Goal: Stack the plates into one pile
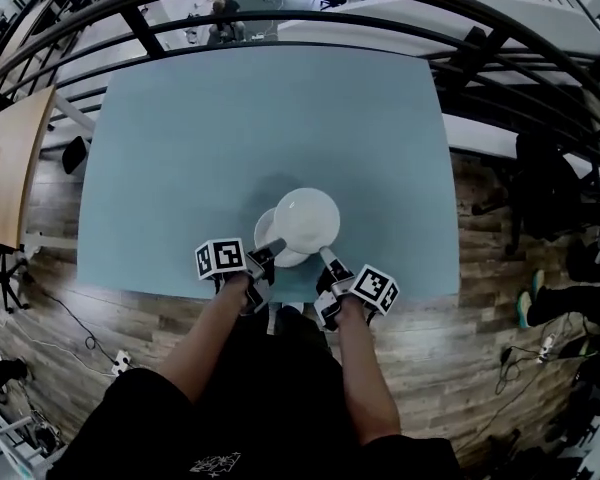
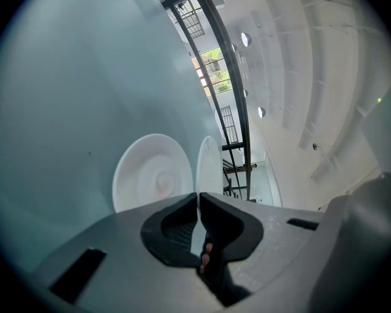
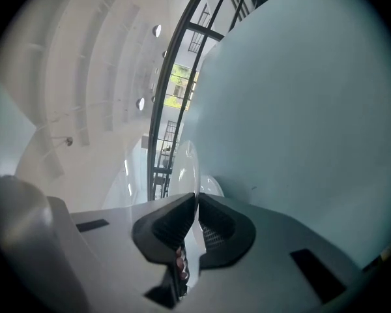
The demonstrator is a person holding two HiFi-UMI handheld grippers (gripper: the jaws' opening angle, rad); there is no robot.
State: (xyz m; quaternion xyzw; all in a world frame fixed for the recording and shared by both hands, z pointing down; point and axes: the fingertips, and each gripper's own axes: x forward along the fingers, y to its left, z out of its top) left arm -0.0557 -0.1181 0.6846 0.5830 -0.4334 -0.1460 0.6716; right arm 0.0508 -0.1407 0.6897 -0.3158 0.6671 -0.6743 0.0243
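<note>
Two grippers, left gripper [image 1: 268,252] and right gripper [image 1: 326,256], each have their jaws pinched narrow on the near rim of one round, smooth white plate [image 1: 308,218]. It sits over and partly covers a second white plate [image 1: 264,228], which lies near the front edge of the matte pale blue table [image 1: 230,118]. Both forearms [image 1: 212,333] reach forward, with the grippers angled inward and slightly down.

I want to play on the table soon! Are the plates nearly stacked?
Nearly. Nothing is stacked yet: one round white plate lies alone on the pale blue table. In hand: the left gripper and right gripper both clamp a second round white plate, held partly over the first. Left to do: lower it on and let go.
</note>
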